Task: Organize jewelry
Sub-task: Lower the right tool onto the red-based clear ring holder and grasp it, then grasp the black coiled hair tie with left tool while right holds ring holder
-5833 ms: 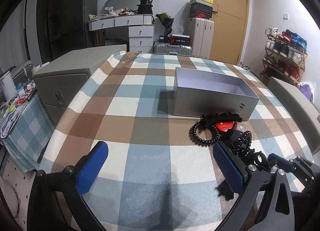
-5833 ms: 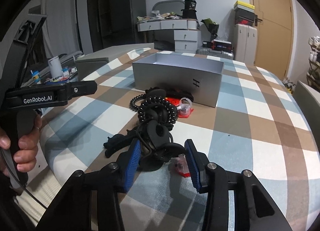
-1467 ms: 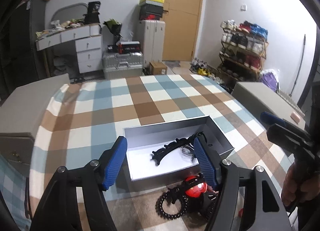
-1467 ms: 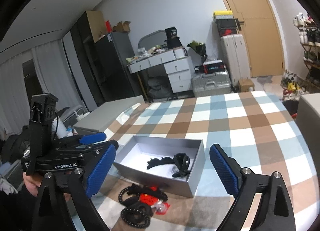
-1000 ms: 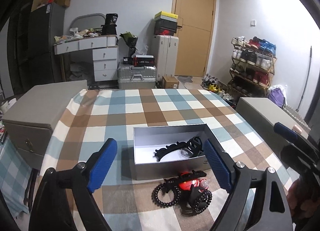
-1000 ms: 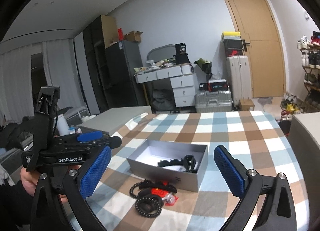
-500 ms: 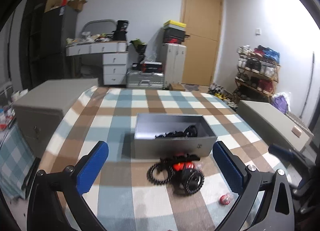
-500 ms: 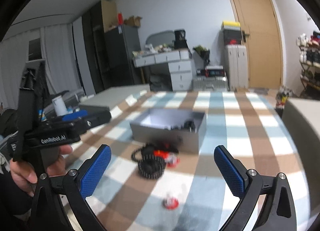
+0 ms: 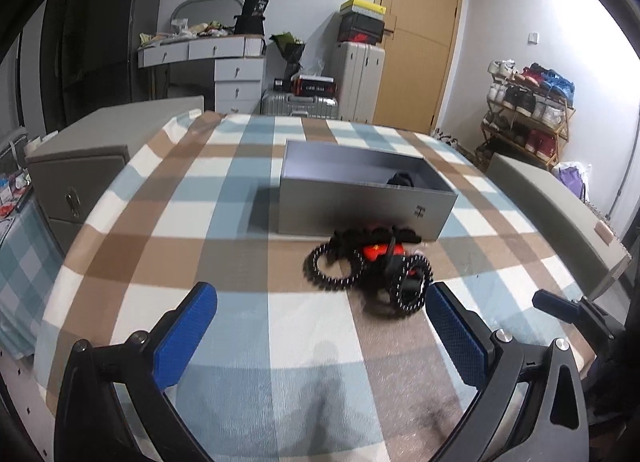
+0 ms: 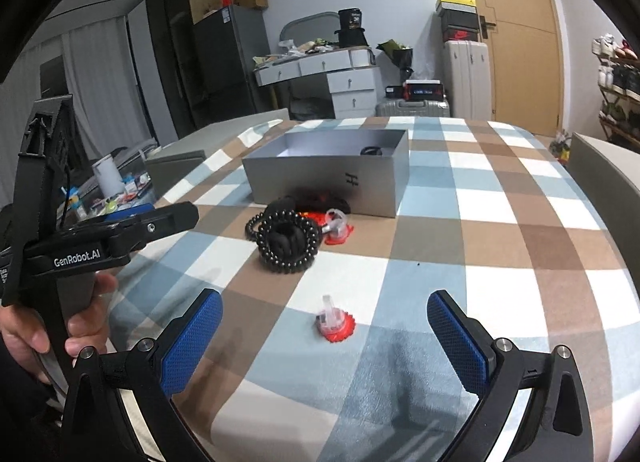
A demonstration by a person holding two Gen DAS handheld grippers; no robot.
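The jewelry lies in a small heap (image 9: 370, 266) on the counter (image 9: 224, 230), just in front of the grey box (image 9: 366, 198) and touching or almost touching its front wall. The counter carries a checked cloth in blue, brown and white. In the heap I can see black beaded bracelets (image 10: 286, 240), coiled in rings, and some red pieces (image 10: 338, 228) with a clear plastic part among them. The left wrist view is a little blurred there, so the single pieces are hard to separate.

One more red piece with a clear top (image 10: 334, 324) lies alone on the cloth, well apart from the heap and nearer to the right tool (image 10: 324, 332). It sits between the two blue pads of this tool in the right wrist view, but nothing touches it.

The grey box is open on top. Inside it, near the right end, a dark object (image 9: 401, 179) shows above the rim; what it is I cannot tell.

The left tool (image 9: 320, 326) has its jaws wide apart and holds nothing; it hovers over the cloth, near the heap. The right tool also has its jaws wide apart and is empty. In the right wrist view the left hand (image 10: 52, 326) grips the black handle of the left tool at the left edge.
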